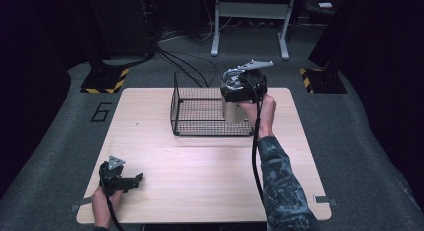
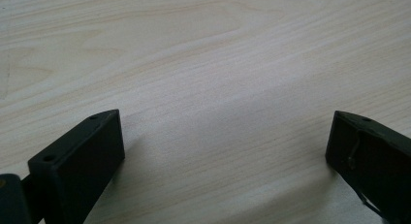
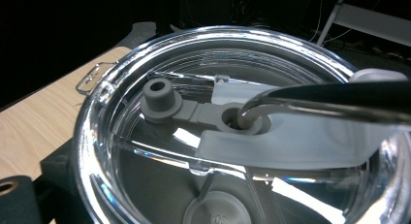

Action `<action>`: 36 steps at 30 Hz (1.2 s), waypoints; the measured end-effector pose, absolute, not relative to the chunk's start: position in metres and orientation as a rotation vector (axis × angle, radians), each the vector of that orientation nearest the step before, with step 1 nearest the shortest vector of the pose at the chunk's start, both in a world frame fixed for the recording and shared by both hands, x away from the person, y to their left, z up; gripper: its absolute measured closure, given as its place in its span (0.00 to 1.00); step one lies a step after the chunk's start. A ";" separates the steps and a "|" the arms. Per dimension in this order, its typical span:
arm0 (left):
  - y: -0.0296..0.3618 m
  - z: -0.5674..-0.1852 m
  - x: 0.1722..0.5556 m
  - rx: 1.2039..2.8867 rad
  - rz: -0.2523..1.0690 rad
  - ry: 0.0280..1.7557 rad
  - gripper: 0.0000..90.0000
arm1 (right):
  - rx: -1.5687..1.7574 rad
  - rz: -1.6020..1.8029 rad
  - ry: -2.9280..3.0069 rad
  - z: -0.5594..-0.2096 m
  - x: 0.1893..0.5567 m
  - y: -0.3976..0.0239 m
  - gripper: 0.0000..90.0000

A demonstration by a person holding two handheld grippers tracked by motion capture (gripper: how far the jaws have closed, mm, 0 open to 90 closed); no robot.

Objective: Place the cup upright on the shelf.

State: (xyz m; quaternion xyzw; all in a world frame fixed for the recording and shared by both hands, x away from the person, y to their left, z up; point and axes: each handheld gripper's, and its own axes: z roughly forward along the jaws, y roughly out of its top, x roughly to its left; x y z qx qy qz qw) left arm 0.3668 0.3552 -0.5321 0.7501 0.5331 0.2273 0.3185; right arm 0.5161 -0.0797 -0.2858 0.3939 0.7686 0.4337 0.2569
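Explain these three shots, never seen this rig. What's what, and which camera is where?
No robot here: a person holds a two-jaw gripper in each hand at a wooden table. The high view looks down from above the person's side. The other two cameras ride on the grippers and look along their jaws.

The left gripper rests low near the table's front left corner; its own view shows its black jaws spread wide over bare wood, holding nothing.

The right gripper holds a metal tumbler up at the right end of a black wire basket. Its own view looks straight at the tumbler's clear lid, which has a grey rubber plug.
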 end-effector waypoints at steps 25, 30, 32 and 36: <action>0.356 -0.532 0.367 1.980 0.598 1.394 0.00 | 1.157 1.175 2.049 -0.282 0.560 -0.069 0.04; 0.356 -0.532 0.367 1.982 0.604 1.393 0.00 | 1.166 1.183 2.035 -0.284 0.567 -0.067 0.04; 0.356 -0.532 0.367 1.982 0.604 1.392 0.00 | 1.156 1.178 2.036 -0.286 0.570 -0.065 0.04; 0.356 -0.532 0.367 1.982 0.603 1.393 0.00 | 1.160 1.159 2.046 -0.291 0.575 -0.061 0.04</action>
